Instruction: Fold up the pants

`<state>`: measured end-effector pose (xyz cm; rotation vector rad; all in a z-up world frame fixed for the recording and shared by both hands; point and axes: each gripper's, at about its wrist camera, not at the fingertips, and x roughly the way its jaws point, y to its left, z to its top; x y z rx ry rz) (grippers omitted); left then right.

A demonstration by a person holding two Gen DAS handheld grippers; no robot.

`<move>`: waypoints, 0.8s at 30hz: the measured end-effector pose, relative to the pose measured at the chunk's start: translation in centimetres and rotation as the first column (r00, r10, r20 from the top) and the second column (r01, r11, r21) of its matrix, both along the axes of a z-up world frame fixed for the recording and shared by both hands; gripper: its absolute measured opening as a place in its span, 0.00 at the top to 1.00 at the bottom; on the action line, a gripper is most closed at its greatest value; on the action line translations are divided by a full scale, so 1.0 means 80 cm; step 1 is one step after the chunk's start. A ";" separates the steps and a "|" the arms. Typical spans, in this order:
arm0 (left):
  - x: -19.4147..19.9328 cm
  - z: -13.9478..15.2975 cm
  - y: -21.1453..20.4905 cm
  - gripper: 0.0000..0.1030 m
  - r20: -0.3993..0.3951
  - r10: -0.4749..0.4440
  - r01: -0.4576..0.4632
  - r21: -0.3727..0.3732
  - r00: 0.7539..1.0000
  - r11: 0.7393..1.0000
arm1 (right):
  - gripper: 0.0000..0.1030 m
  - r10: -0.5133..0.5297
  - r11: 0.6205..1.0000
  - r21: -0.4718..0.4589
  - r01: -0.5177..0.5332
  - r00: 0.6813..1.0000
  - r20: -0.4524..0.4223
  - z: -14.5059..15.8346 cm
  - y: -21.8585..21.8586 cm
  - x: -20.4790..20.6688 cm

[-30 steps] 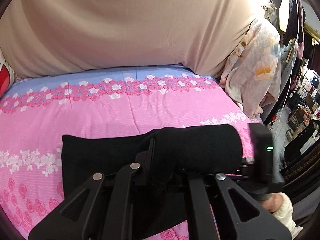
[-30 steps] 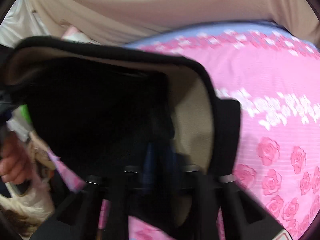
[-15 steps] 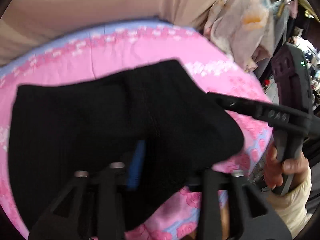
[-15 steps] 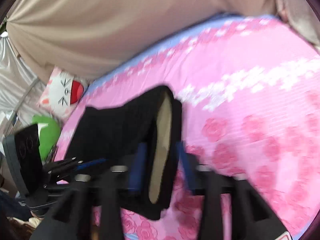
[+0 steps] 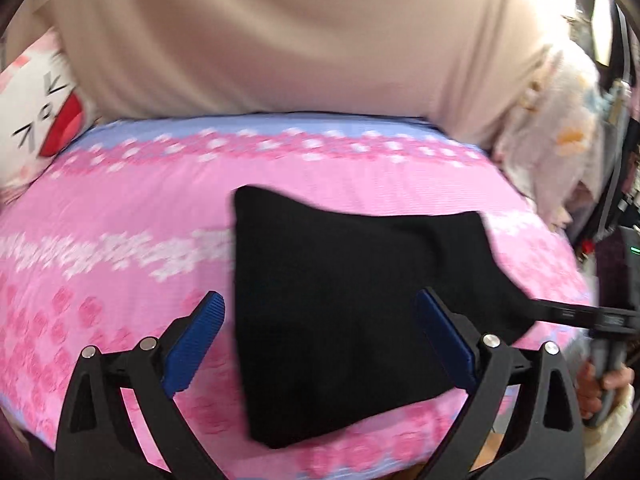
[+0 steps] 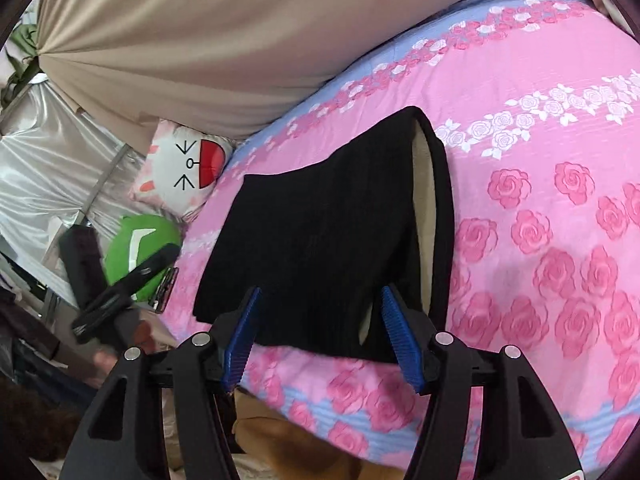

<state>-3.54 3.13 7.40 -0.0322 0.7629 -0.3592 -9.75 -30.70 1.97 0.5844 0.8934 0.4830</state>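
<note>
Left gripper (image 5: 320, 328): jaws spread wide, having just been opening; the blue pads (image 5: 196, 340) stand clear on either side of the folded black pants (image 5: 348, 304), and neither pad presses on the cloth. The pants lie released on the pink rose-print bedsheet (image 5: 120, 216), directly ahead of and between the fingers, near the front edge of the bed. To the right of this tool the tip of the right gripper (image 5: 576, 314) reaches toward the right-hand corner of the garment; whether it touches cannot be told. A hand (image 5: 600, 384) grips its handle below.

Right gripper (image 6: 320, 332): jaws parted, also having just been opening, less widely than the left. The near edge of the pants (image 6: 320, 248) lies between the blue pads (image 6: 400, 336), which do not clamp it. From this tool the folded garment extends forward and slightly rightward; its waistband opening on the right side shows a pale beige lining (image 6: 424, 224). Left of the tool, the left gripper (image 6: 120, 292) appears off the bed's edge, blurred.

Beyond the pants, the bedsheet (image 6: 560, 128) carries bands of white and pink roses and a blue border. Farther out stand a cartoon-face pillow (image 6: 184, 168) and a green cushion (image 6: 136, 248) to the left, with a beige drape (image 6: 224, 40) behind the bed.
</note>
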 end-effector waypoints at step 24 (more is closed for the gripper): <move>0.017 -0.056 0.071 0.09 -0.086 0.185 -0.181 0.055 0.979 0.982 | 0.74 -0.019 0.941 -0.329 0.079 0.983 0.181 0.085 0.072 0.003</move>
